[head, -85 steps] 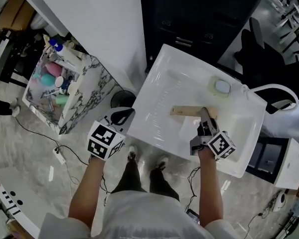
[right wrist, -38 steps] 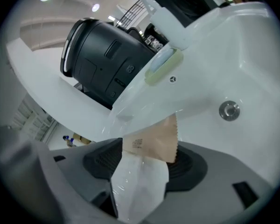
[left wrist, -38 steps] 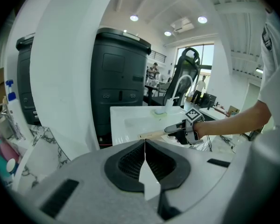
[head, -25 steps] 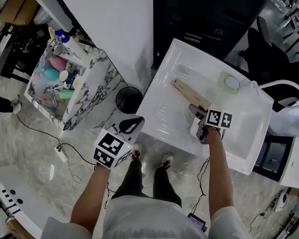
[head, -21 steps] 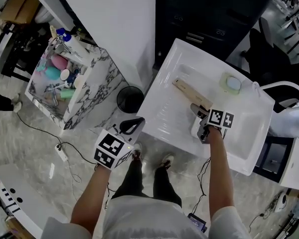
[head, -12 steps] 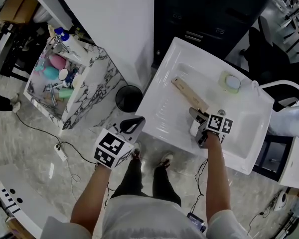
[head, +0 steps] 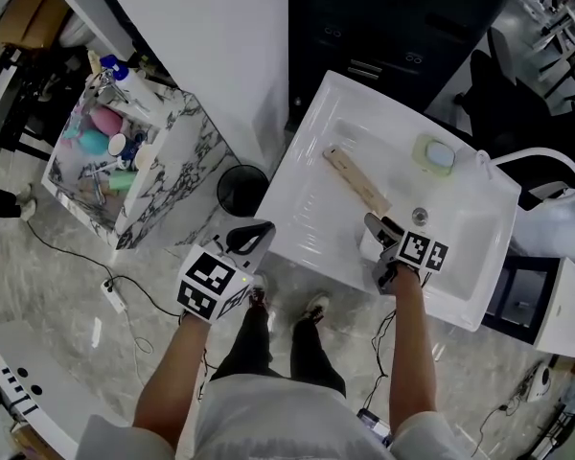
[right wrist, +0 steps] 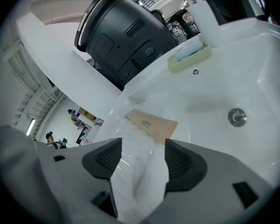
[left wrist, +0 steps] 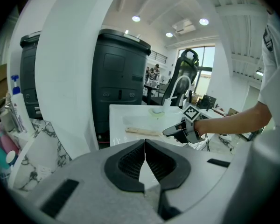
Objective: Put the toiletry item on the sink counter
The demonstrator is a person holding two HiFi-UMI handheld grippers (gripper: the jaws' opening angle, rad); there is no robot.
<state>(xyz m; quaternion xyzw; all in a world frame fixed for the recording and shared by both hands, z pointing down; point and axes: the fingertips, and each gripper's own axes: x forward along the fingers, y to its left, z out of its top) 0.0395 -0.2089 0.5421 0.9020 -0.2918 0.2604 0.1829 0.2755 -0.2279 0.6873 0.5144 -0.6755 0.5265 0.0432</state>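
Note:
A flat tan toiletry box (head: 356, 178) lies slanted on the ribbed left part of the white sink top (head: 307, 209). My right gripper (head: 376, 226) hovers open near the sink's front edge, a short gap short of the box's near end, with nothing between its fingers. In the right gripper view the box (right wrist: 151, 122) shows just beyond the open gripper (right wrist: 143, 146). My left gripper (head: 252, 232) is shut and empty, held over the floor left of the sink. The left gripper view shows its jaws pressed together (left wrist: 144, 153) and the box (left wrist: 142, 131) farther off.
A green soap dish (head: 434, 154), the drain (head: 420, 216) and a curved white faucet (head: 532, 161) sit at the sink's far right. A marble-patterned caddy (head: 177, 161) with bottles stands to the left. A small black bin (head: 238, 188) stands between caddy and sink.
My right gripper swung the box to a slant on the sink top, let go of it and drew back toward the front edge. The left gripper barely moved.

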